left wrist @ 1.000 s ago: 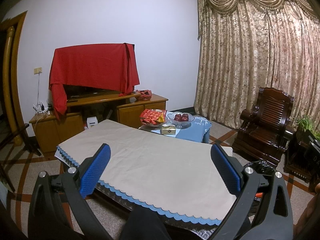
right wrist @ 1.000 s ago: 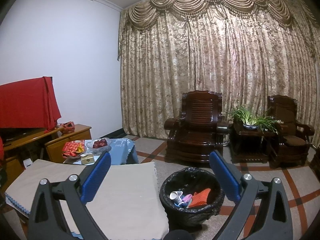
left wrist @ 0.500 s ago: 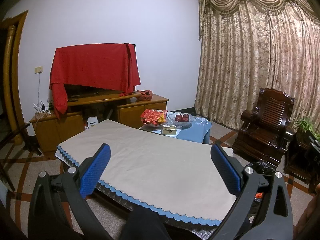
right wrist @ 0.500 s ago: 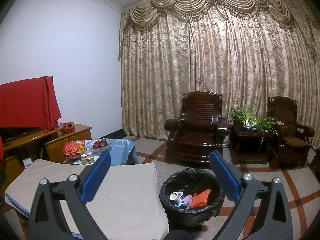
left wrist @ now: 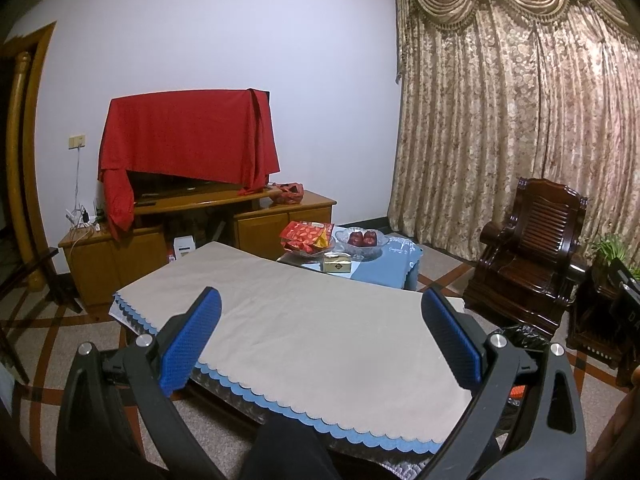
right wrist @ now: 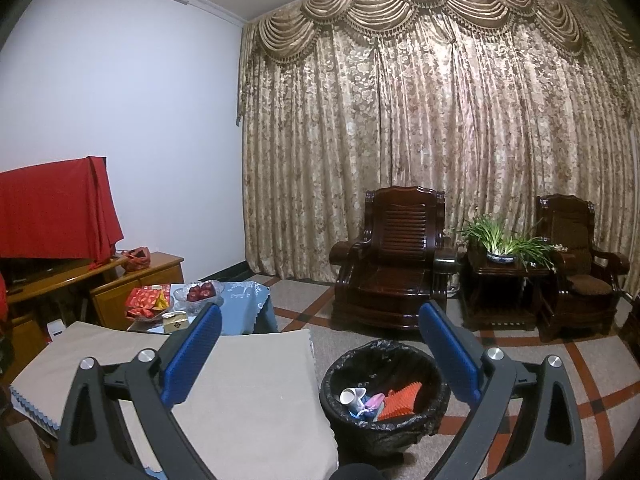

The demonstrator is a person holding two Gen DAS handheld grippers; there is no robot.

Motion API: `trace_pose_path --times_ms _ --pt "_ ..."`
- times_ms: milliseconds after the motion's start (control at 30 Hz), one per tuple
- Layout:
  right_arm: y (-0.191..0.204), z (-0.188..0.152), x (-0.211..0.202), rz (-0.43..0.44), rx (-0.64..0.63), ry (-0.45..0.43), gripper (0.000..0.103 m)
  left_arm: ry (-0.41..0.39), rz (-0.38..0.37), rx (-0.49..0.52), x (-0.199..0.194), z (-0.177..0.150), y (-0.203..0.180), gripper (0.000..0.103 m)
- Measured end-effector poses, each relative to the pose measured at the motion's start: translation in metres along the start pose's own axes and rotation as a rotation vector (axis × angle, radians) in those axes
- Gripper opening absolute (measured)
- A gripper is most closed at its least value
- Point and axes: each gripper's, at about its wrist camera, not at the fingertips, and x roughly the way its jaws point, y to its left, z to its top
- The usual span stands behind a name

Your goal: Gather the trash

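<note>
Left gripper (left wrist: pixel 320 332): hovering over the beige tablecloth (left wrist: pixel 304 320), fingers spread, gripping nothing. Right gripper (right wrist: pixel 320 350): likewise gaping, hanging above the black-lined trash bin (right wrist: pixel 382 394) containing scraps.

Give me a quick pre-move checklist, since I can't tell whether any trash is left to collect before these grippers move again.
1. Left gripper open and holding nothing: ok.
2. Right gripper open and holding nothing: ok.
3. Trash bin within view, black liner in place, not full: ok.
4. Earlier trash inside the bin, a cup and orange paper: ok.
5. Beige tablecloth free of loose trash: ok on the visible part.
6. Floor behind the table free of trash: cannot tell.
</note>
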Motion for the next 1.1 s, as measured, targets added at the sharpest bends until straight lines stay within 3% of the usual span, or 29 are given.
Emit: trace_pose_path --times_ms 1100 --pt "-0.0033 -0.0073 0.0016 -0.001 0.002 0.006 0.097 0.009 0.001 0.001 -0.0011 -0.0010 -0.0038 0.097"
